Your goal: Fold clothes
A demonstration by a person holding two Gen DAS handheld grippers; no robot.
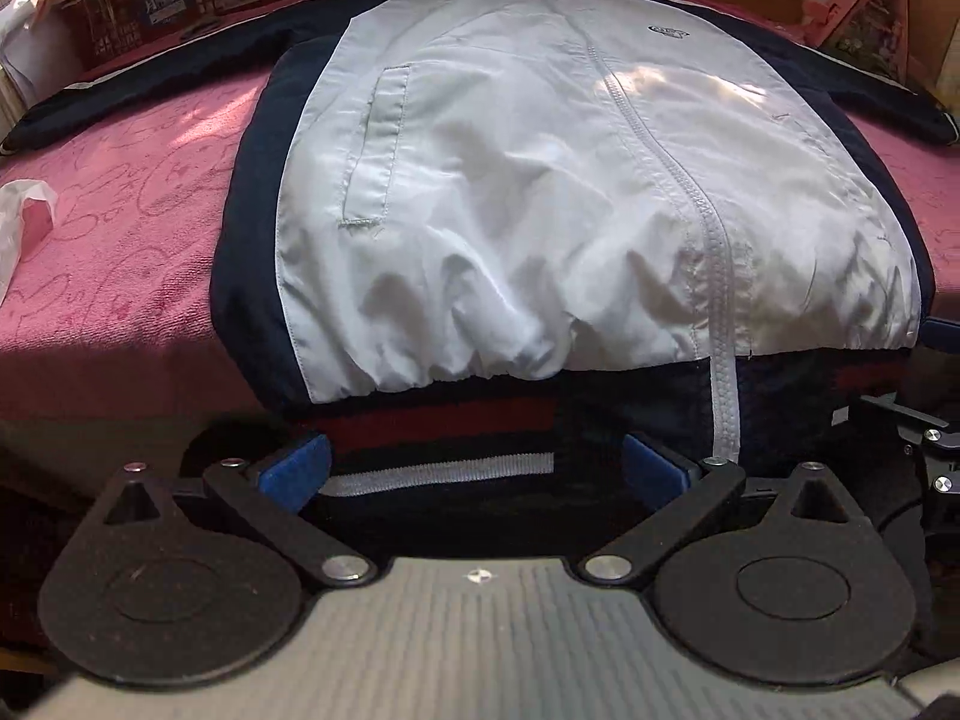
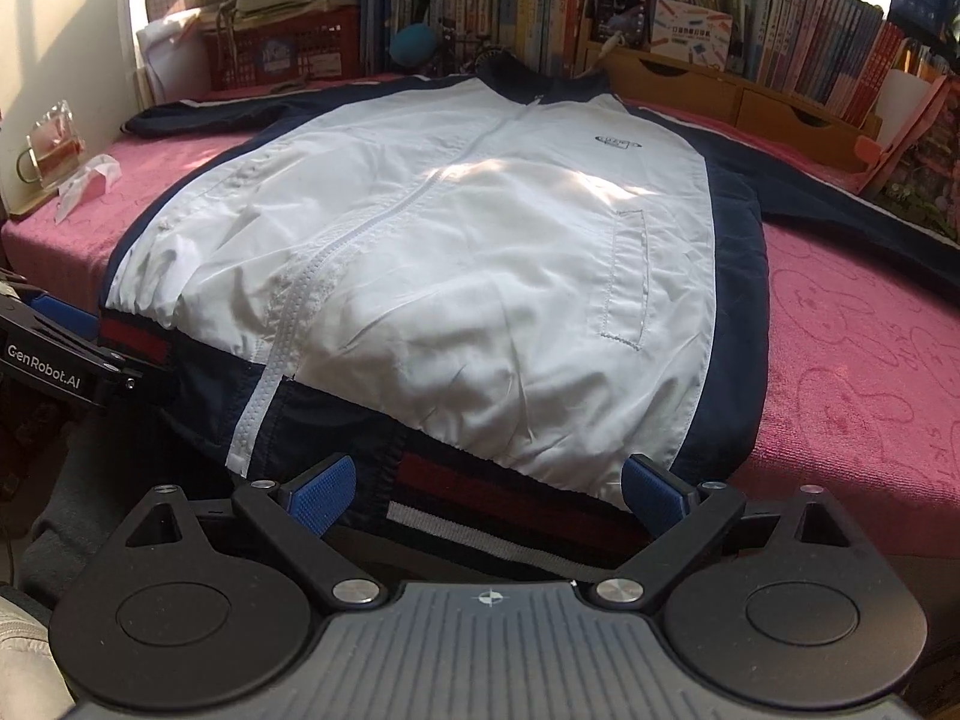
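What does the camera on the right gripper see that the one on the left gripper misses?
Only the right wrist view shows the bookshelf, a glass mug and the left gripper's branded side. Only the left wrist view shows the far cuff of the right-hand sleeve. Both show the white and navy jacket zipped up flat on the pink cover, its striped hem between open blue pads, and the red crate.
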